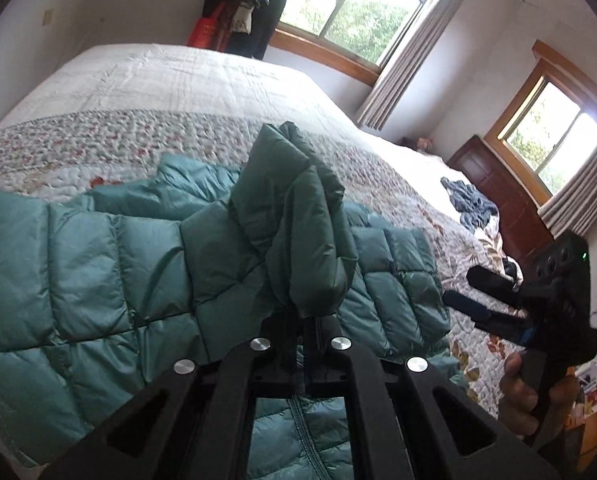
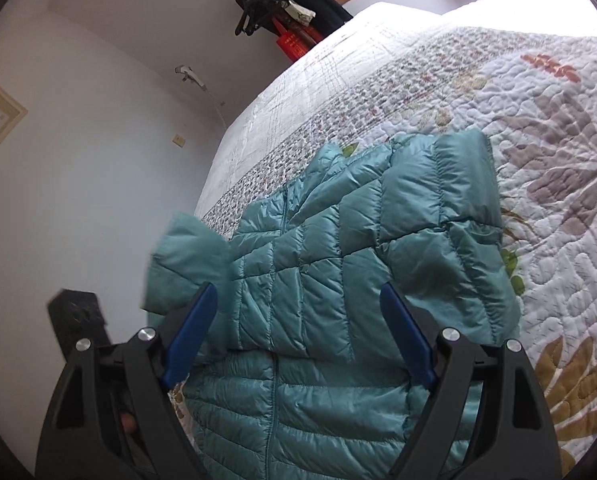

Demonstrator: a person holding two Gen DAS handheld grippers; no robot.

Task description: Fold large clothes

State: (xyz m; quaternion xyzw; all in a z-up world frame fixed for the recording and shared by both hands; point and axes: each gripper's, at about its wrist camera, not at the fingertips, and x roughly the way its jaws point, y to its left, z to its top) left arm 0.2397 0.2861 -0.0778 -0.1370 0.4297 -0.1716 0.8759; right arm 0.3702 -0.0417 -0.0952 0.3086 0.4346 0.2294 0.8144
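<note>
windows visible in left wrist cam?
2. One window is on the far wall beyond the bed, beside the hanging clothes. The other window is on the right, above a dark wooden cabinet. Both have curtains; more may lie out of frame.

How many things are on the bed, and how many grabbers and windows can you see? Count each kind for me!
Teal puffer jacket: 1
Dark blue crumpled cloth: 1
Grippers: 2, the left gripper pinching the jacket's sleeve and the right gripper open above the jacket
Windows: 2, one and another
Bed: 1
Total: 7
</note>
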